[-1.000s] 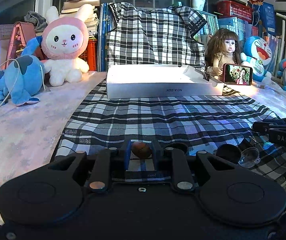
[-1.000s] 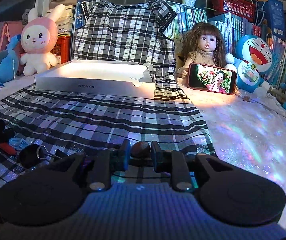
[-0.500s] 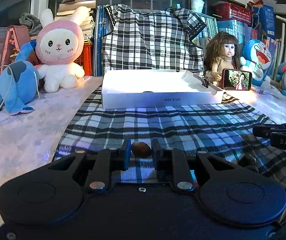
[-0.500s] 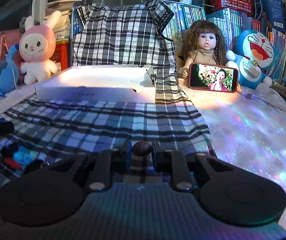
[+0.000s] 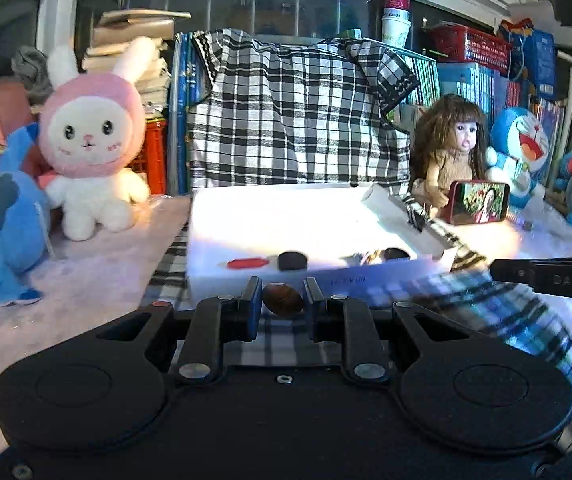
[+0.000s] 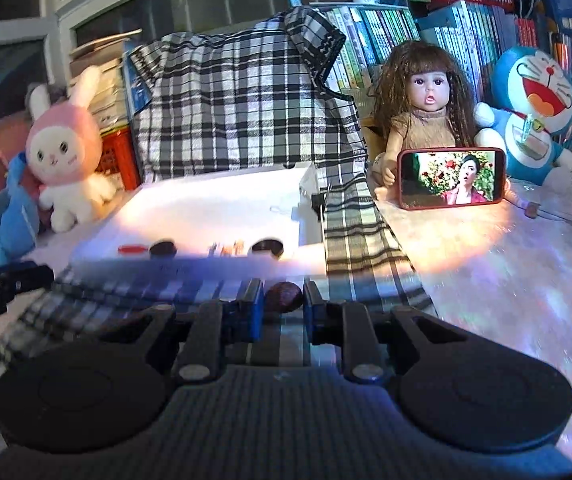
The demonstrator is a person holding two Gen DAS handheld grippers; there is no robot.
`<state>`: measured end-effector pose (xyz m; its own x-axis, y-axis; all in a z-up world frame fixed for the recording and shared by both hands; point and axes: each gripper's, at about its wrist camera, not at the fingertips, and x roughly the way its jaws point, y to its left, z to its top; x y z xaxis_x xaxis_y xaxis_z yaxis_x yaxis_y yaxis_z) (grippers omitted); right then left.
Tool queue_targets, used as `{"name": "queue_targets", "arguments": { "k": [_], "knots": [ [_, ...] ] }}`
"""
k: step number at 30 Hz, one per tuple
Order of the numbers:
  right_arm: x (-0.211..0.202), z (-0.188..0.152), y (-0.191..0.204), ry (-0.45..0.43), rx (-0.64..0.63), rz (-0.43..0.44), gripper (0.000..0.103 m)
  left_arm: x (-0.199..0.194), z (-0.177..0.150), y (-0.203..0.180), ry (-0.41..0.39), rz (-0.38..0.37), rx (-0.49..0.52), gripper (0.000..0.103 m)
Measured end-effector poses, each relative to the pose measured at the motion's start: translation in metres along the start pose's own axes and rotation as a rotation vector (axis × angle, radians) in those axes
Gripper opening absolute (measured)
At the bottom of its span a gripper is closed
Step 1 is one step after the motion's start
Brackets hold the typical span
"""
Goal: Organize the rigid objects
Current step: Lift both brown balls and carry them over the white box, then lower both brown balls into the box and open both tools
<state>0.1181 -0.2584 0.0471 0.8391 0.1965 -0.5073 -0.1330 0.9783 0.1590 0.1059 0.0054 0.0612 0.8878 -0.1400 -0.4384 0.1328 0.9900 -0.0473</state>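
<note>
My left gripper (image 5: 282, 300) is shut on a small brown oval nut (image 5: 282, 299), held above the checked cloth just before the white tray (image 5: 214, 280). My right gripper (image 6: 284, 298) is shut on a dark brown nut (image 6: 284, 297), also raised near the tray (image 6: 309, 224). Inside the tray lie a red flat piece (image 5: 248, 263), a black round cap (image 5: 291, 260) and other small dark items (image 5: 393, 255). They also show in the right wrist view: the red piece (image 6: 133, 248) and black caps (image 6: 162, 248). The right gripper's tip shows at the left view's right edge (image 5: 545, 278).
Behind the tray hangs a checked shirt (image 5: 297, 108). A pink rabbit plush (image 5: 94, 140) and blue plush (image 5: 2, 216) stand left. A doll (image 6: 425, 112), a phone playing video (image 6: 451, 178) and a Doraemon plush (image 6: 533, 112) stand right. Books fill the back.
Both grippers have risen and moved forward toward the white tray, each still holding its nut. The tray's inside with its small items now shows.
</note>
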Motion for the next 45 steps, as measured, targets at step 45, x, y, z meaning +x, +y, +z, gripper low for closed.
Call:
{"name": "queue_targets", "arguments": {
  "k": [45],
  "knots": [
    [0.178,0.063,0.021,0.243,0.035,-0.024,0.028,0.207,0.049,0.039,0.219,0.122,-0.066,0.021]
  ]
}}
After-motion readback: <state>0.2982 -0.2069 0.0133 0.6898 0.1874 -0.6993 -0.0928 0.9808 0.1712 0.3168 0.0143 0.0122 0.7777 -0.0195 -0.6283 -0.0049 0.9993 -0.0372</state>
